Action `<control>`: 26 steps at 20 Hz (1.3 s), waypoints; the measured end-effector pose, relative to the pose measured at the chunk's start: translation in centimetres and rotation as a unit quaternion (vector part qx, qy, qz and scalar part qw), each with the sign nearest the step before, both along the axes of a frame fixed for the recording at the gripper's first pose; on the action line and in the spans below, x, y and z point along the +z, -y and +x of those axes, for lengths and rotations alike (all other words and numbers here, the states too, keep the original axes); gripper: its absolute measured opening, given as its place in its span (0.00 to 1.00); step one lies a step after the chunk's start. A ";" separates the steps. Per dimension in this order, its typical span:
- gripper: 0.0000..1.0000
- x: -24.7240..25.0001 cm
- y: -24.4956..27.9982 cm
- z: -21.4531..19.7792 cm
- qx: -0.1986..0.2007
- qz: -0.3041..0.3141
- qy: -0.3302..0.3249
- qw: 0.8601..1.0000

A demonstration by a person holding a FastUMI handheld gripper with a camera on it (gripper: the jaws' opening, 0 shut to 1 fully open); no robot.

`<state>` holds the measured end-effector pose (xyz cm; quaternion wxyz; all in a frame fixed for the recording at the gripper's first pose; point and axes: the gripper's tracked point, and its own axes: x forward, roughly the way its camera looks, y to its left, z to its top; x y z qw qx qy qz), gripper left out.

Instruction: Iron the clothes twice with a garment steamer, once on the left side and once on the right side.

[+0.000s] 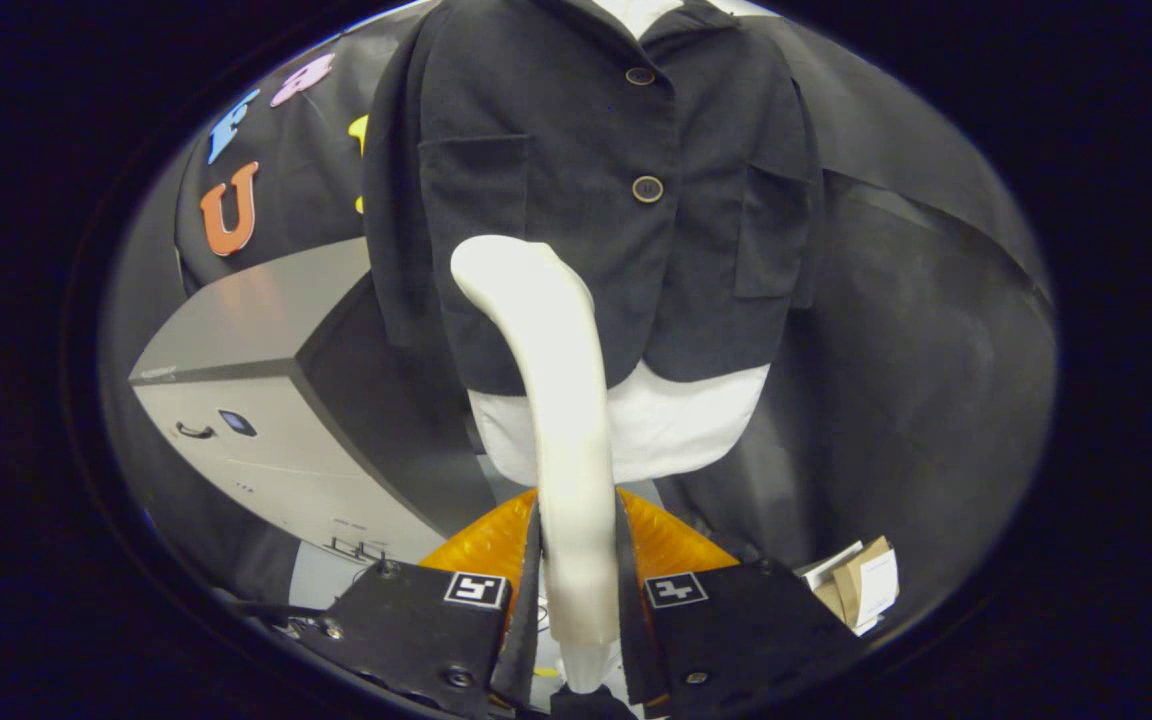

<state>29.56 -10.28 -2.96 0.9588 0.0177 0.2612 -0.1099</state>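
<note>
Claw: gripper (579, 585), both fingers pressed on the handle of the steamer, one on each side, clamped firmly.
Steamer: garment steamer (546, 380), pale, curved; handle rises from between the fingers, head bends forward at the top, against or just in front of the jacket's lower front; contact cannot be told.
Garment: dark jacket (576, 160), buttoned, two front pockets, hanging on a white mannequin torso (676, 425) just beyond the fingers.
Steamer head position: near the placket, over the panel on the pocket side toward the grey cabinet, low on the garment.
Surroundings: grey cabinet (266, 400) beside the jacket; small cardboard boxes (861, 585) low on the other side.
Progress, judged: steamer is in hand and presented to the cloth; one pass appears to be in hand, near the hem.
Remaining, judged: the other side's pass, at least; no steam or change in the fabric is visible to confirm any completed stroke.
</note>
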 end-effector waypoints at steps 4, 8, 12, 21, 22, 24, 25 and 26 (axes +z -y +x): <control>0.37 -0.5 0.4 -0.5 0.000 0.012 -0.004 1.000; 0.37 0.1 2.3 -2.5 -0.004 0.029 0.007 1.000; 0.37 1.6 6.1 -5.3 -0.023 0.049 0.024 0.998; 0.37 10.4 16.4 -9.9 -0.087 0.085 0.107 0.987; 0.37 11.8 17.0 -10.2 -0.089 0.088 0.117 0.985; 0.37 14.7 18.4 -10.1 -0.087 0.100 0.142 0.981; 0.37 16.2 18.8 -9.8 -0.086 0.109 0.154 0.978; 0.37 18.0 19.4 -9.4 -0.086 0.114 0.168 0.975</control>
